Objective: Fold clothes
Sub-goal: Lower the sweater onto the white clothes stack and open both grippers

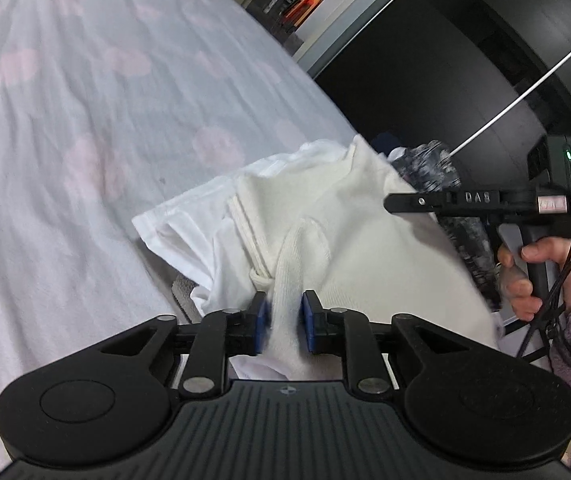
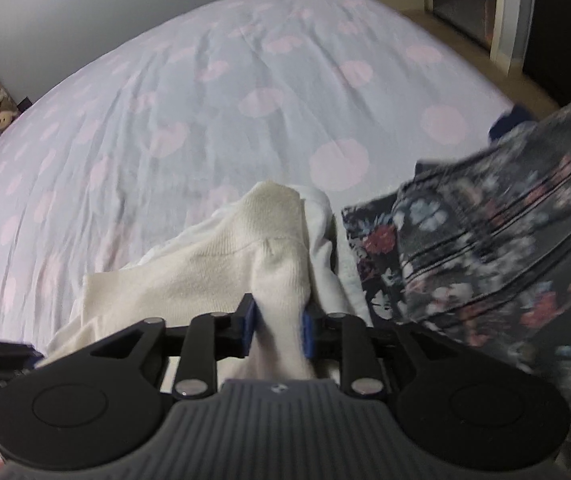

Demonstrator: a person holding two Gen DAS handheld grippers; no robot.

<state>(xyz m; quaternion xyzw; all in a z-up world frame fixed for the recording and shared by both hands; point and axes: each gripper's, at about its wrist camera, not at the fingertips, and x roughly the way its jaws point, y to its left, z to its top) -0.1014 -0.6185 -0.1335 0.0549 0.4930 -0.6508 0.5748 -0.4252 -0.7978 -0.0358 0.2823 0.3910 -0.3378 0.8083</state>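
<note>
Clearly pinching a bunched fold of the cream knit sweater (image 1: 349, 220) between blue pads (image 1: 260, 312) of the left gripper (image 1: 283, 322); likewise clamped on another cream fold by the right gripper (image 2: 277, 330), though possibly looser there, with blur hiding whether both pads press. Lying at the near edge of the spotted bedsheet (image 2: 205, 112), atop a white shirt (image 1: 181, 220), just beside a dark floral garment (image 2: 485, 248). Judged best done by keeping both grips firm, lifting evenly, spreading the knit flat on bare sheet before creasing, without dragging the shirt along. No baskets, drawers or other containers visible, so nothing to report inside any.
</note>
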